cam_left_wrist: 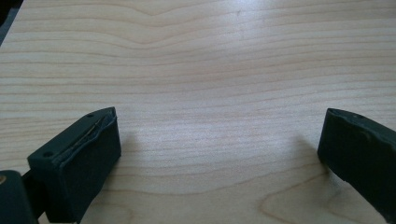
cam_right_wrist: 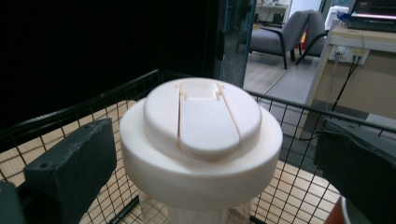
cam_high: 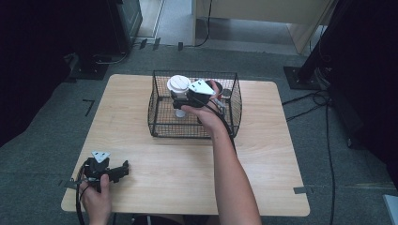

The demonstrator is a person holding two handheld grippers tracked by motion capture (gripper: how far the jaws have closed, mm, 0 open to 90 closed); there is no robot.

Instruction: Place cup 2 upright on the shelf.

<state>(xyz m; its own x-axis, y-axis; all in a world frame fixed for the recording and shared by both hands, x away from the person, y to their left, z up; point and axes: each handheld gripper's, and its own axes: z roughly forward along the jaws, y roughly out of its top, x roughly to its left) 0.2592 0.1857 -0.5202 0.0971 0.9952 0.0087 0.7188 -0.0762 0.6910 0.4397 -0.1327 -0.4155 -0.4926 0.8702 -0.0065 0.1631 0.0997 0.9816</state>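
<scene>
Table: one light wooden table point(cam_high: 263, 164) with rounded corners, standing on a grey floor
Basket: one black wire basket point(cam_high: 159, 105) on the far middle of the table, open at the top
Cup: one clear cup with a white lid point(cam_high: 179, 84) stands upright inside the basket, near its far left corner; in the right gripper view the lid point(cam_right_wrist: 201, 135) is round and cream-white, with a raised oval flap across its top
Other things in the basket: a dark round thing lies under the right hand, and a reddish rim point(cam_right_wrist: 343, 214) shows at the lower right of the right gripper view; what it is cannot be told
Grippers: two, one in each hand
Right gripper: the right gripper point(cam_high: 180, 99) is held over the basket, just beside the cup; its jaws stand wide on either side of the lid, with a gap to the lid on both sides, so nothing is gripped
Right gripper, own view: the right gripper point(cam_right_wrist: 212, 168) looks along its two black jaws with the lid between them; the pads do not press on it
Left gripper: the left gripper point(cam_high: 123, 168) rests low at the near left corner of the table, well apart from the basket
Left gripper, own view: the left gripper point(cam_left_wrist: 219, 149) has its jaws wide apart with bare wood grain between them; it holds nothing
Hands: two; the right forearm reaches from the near edge up to the basket, the left hand sits at the table's near left edge
Grey plates: two three-cornered plates, one on top of each gripper
Cables: one trails from each gripper
</scene>
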